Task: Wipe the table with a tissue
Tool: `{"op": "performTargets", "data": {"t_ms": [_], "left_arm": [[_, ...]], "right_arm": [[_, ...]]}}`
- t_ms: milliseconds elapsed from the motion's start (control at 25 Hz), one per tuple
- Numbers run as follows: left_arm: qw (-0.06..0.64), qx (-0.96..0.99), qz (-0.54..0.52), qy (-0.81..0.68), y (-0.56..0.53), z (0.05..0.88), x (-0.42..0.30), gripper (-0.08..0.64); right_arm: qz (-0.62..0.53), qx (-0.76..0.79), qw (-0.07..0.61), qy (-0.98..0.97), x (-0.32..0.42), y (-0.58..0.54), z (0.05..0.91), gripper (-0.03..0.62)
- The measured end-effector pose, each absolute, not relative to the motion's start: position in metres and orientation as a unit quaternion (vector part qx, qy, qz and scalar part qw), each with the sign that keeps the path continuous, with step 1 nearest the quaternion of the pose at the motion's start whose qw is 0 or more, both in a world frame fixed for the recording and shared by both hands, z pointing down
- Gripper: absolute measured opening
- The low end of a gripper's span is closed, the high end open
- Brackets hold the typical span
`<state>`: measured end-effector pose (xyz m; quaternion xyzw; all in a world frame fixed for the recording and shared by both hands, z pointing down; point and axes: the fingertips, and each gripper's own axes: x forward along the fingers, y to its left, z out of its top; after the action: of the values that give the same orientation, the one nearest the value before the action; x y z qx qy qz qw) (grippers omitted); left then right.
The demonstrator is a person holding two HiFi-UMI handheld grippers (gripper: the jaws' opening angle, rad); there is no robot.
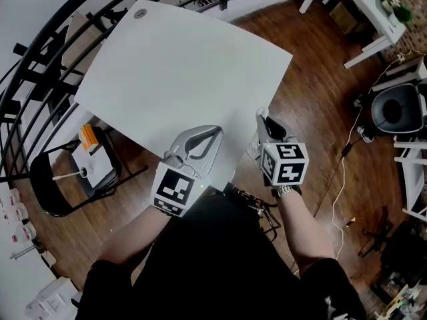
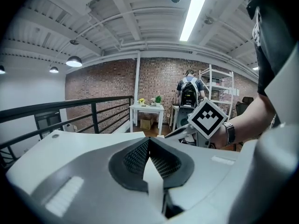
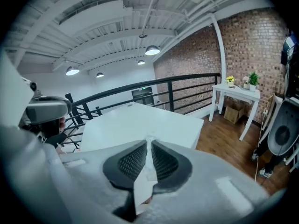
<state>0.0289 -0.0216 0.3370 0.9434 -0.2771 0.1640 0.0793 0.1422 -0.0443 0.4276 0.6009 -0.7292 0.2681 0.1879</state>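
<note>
Above the table's (image 1: 180, 65) near edge, the right gripper (image 1: 261, 119) clamps a tissue (image 3: 145, 177) ready for wiping, while the left gripper's (image 1: 216, 131) jaws sit closed, idle.

No words, numbers or brands are legible; the left marker cube (image 1: 172, 191) and right marker cube (image 1: 285, 163) show only black-and-white square patterns.

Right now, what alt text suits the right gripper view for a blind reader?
The right gripper has its jaws shut on a white tissue, with a white table beyond. Behind run a black railing and a brick wall.
</note>
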Motion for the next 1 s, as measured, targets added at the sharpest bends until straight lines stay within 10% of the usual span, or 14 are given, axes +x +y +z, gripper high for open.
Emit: {"op": "performTargets", "data": {"t_ms": [1000], "left_arm": [[0.028, 0.97, 0.116, -0.21, 0.036, 0.288, -0.029, 0.015]], "right_arm": [[0.175, 0.635, 0.119, -0.743, 0.033, 0.064, 0.322, 0.018]]}}
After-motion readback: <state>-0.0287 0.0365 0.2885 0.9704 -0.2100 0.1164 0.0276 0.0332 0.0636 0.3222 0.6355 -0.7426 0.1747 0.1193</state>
